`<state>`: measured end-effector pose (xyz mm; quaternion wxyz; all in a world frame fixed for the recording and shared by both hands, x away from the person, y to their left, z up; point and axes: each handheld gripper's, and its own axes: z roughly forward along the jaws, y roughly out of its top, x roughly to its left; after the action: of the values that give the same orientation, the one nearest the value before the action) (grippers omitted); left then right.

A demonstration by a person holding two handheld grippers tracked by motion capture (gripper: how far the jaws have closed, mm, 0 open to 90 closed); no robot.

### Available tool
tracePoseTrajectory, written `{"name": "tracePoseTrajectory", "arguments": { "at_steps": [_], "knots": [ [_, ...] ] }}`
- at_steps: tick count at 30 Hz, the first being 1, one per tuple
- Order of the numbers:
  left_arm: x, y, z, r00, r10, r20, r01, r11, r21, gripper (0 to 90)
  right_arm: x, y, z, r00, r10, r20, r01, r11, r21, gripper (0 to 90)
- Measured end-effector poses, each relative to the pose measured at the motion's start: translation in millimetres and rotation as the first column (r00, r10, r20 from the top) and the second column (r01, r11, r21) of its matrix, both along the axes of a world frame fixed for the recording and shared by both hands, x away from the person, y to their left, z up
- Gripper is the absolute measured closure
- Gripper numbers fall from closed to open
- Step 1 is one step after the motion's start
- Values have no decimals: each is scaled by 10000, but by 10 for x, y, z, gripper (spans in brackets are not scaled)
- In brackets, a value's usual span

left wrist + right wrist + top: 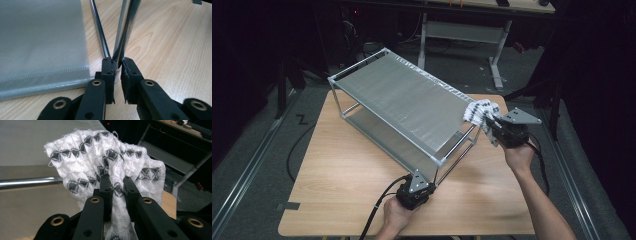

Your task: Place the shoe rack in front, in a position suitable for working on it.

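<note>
Wooden table [337,185], dark room beyond.

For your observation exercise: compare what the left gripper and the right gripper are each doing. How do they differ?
The left gripper clamps a thin chrome leg of the shelf rack at table level; the right gripper pinches a soft white cloth with a black pattern at the rack's top edge. The left sits at the near corner, the right at the far right end. Both are shut on something.

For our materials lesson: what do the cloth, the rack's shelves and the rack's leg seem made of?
Cloth: soft woven or knitted textile, white with grey pattern, loose threads showing.
Shelves: likely grey synthetic mesh fabric, fine weave, stitched hem.
Leg: metal tube, probably chromed, mirror-like reflections.
</note>
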<state>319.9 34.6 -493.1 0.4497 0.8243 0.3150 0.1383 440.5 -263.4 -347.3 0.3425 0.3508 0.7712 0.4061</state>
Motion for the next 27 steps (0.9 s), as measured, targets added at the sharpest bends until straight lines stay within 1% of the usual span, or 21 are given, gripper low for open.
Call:
{"name": "tracePoseTrajectory", "arguments": {
  "at_steps": [1, 3, 6, 8, 9, 13, 16, 19, 20, 24, 27],
  "knots": [
    [0, 0, 0, 10000, 3, -4, -3, 10000, -2, 808, -2, -21, -7, 9999, -103, 81, 104, 9999, -46, 817],
    [0, 0, 0, 10000, 7, -7, -7, 10000, -2, 809, -4, -60, -20, 9997, -220, 78, 220, 9998, -30, 817],
    [4, 2, 2, 10000, 6, 12, -6, 10000, 4, 808, 3, -117, -65, 9991, -428, 12, 428, 9991, -32, 817],
    [9, 6, 4, 10000, -39, -85, 39, 10000, -65, 808, 9, -144, -94, 9987, -514, -51, 514, 9987, -61, 818],
    [10, 11, 4, 9998, -56, -187, 54, 9999, -93, 807, 10, -154, -113, 9983, -574, -117, 573, 9984, -18, 818],
    [10, 10, 8, 9998, -118, -136, 117, 9999, -55, 807, 27, -198, -196, 9971, -687, -334, 689, 9976, 58, 818],
    [5, 10, 6, 9998, -64, -208, 63, 10000, -47, 807, 41, -216, -254, 9959, -774, -459, 776, 9970, 18, 818],
    [6, 12, 6, 9998, -92, -162, 91, 9999, -50, 807, 58, -241, -322, 9940, -870, -663, 874, 9962, 35, 818],
    [6, 12, 5, 9998, -98, -162, 98, 9999, -51, 807, 65, -251, -360, 9927, -912, -795, 919, 9958, 51, 819],
    [6, 12, 5, 9998, -95, -162, 94, 9999, -58, 807, 86, -276, -452, 9902, -959, -1015, 969, 9953, 48, 819],
    [6, 12, 5, 9998, -95, -165, 94, 9999, -62, 807, 104, -274, -523, 9864, -1063, -1255, 1075, 9942, 23, 819]
  ]
}}
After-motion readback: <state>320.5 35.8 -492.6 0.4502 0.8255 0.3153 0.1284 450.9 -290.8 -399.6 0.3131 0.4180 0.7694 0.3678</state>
